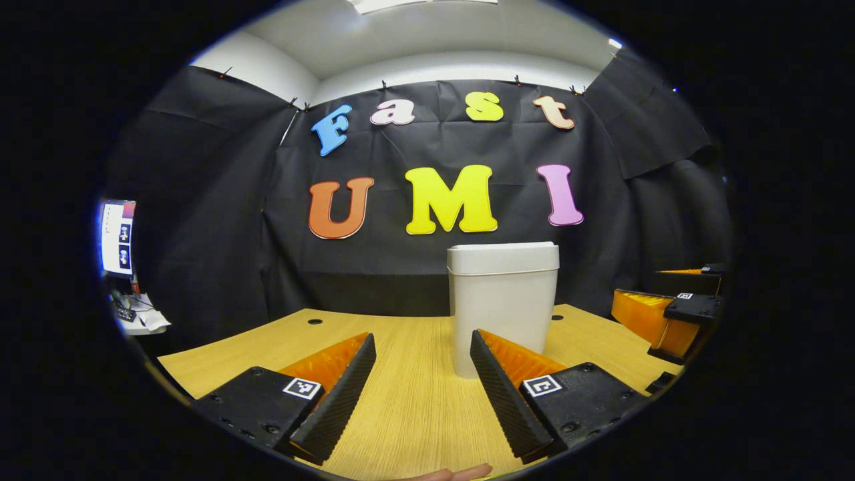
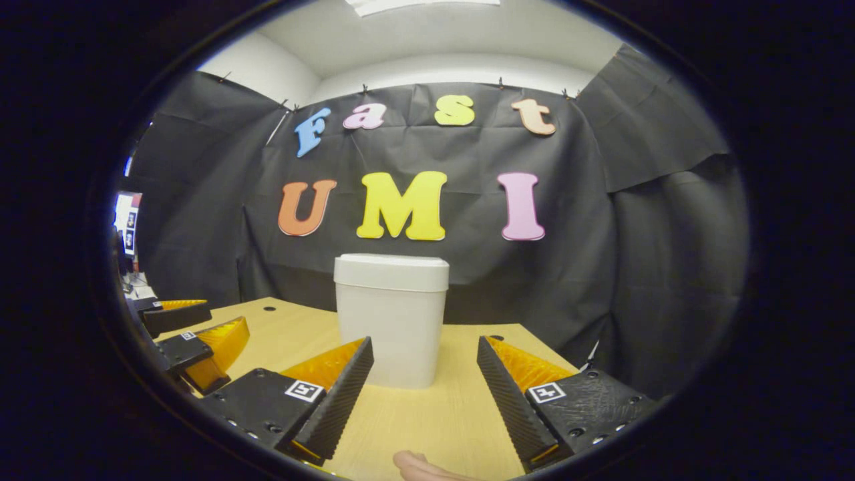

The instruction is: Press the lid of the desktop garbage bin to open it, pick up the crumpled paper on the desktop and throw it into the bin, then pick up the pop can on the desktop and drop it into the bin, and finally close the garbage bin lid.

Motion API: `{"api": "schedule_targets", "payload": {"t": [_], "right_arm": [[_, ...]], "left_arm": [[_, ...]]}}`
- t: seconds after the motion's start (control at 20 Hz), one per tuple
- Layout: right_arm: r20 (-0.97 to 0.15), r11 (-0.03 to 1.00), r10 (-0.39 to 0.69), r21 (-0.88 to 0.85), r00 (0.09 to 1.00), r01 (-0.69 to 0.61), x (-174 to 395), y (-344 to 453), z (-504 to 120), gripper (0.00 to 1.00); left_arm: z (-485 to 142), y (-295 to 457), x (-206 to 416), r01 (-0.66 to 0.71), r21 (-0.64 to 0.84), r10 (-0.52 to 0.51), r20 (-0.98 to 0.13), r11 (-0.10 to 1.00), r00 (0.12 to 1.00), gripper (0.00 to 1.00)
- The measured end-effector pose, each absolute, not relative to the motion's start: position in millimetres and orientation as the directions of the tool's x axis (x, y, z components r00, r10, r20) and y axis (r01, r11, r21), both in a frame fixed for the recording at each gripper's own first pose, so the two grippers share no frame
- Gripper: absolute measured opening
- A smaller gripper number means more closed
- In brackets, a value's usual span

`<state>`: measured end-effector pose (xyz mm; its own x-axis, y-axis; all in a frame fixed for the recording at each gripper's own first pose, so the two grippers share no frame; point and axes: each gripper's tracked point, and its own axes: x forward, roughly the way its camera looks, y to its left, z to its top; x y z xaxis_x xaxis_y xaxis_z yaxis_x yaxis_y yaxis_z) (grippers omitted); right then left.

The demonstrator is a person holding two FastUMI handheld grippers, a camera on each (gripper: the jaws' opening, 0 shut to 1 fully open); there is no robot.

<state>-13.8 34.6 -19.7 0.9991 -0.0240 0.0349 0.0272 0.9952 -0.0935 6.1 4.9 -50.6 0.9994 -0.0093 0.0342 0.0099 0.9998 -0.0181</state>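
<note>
In the left gripper view my left gripper (image 1: 422, 384) is spread wide with nothing between its fingers, only bare wood-grain desk (image 1: 414, 414) showing in the gap. The garbage bin (image 1: 502, 304) stands upright on the desk straight ahead and a little to that gripper's right, toward the far edge, its lid (image 1: 502, 257) down and closed; the base of the bin is partly hidden behind the inner edge of one finger, so I cannot tell exactly where it meets the wood. At the right rim of this view my right gripper (image 1: 668, 314) is cut off by the curve of the lens, well apart from the bin. In the right gripper view that right gripper (image 2: 424, 387) is also released, fingers far apart and holding nothing, with the bin (image 2: 391, 321) ahead and slightly left of the gap, lid (image 2: 391, 272) shut. The left gripper (image 2: 194, 334) shows low at the left rim, over the desk's left part, half lost in the dark edge. A bit of a hand (image 2: 421, 466) pokes in at the bottom, mostly cut off. A small screen (image 1: 117, 237) sits at the far left, too warped and small to make out.
</note>
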Motion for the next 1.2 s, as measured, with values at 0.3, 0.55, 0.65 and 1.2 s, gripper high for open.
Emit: {"api": "schedule_targets", "payload": {"t": [0.3,0.55,0.65,1.2], "right_arm": [[0.014,0.995,-0.023,-0.100,1.000,0.024,-13.5,35.3,-24.6,0.95],[0.006,0.993,-0.020,-0.119,1.000,0.020,-12.4,38.2,-29.6,0.95],[-0.008,0.992,-0.030,-0.121,1.000,0.029,-11.9,36.1,-35.0,0.95],[-0.002,0.991,-0.035,-0.133,0.999,0.034,-12.5,39.9,-35.6,0.95]], "left_arm": [[-51.2,6.0,4.5,0.010,-0.018,-0.010,0.033,1.000,0.999,0.94],[-54.5,7.0,4.1,0.014,-0.036,-0.013,0.030,0.999,0.999,0.94],[-55.0,9.1,3.4,0.014,-0.043,-0.013,0.031,0.999,0.999,0.94],[-65.6,6.8,3.5,0.037,-0.088,-0.036,0.017,0.995,0.999,0.94]]}}
